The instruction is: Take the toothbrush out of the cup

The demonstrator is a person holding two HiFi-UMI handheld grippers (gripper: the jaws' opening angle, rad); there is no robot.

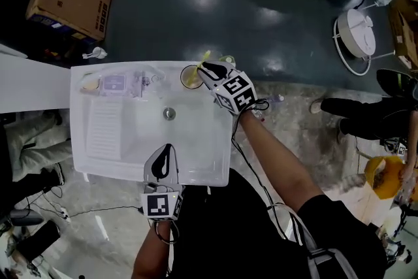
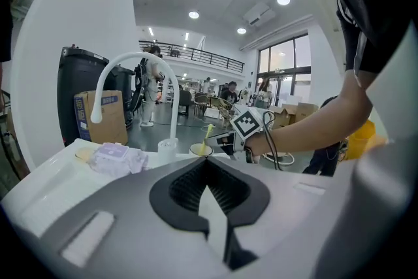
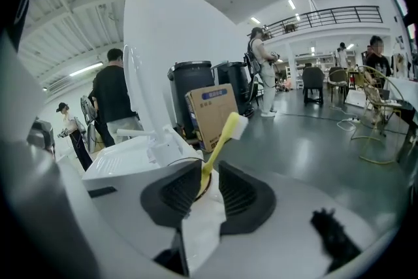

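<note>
At the back of the sink (image 1: 130, 153), toothbrush (image 3: 222, 134) sits in the cup (image 1: 189, 78), handle btwn our right gripper (image 1: 208, 68) jaws, part open, not pinched yet. We'd squeeze low, lift straight up w/o tipping. Left gripper (image 1: 168, 148) closed, empty.

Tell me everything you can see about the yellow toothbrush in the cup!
The yellow plastic toothbrush has a thin straight handle and white bristles at its top end. It leans to one side, its lower end down inside the round yellowish cup that stands on the far edge of the white sink. Its handle passes between the dark ribbed pads of the right tool, which look slightly apart around it.
</note>
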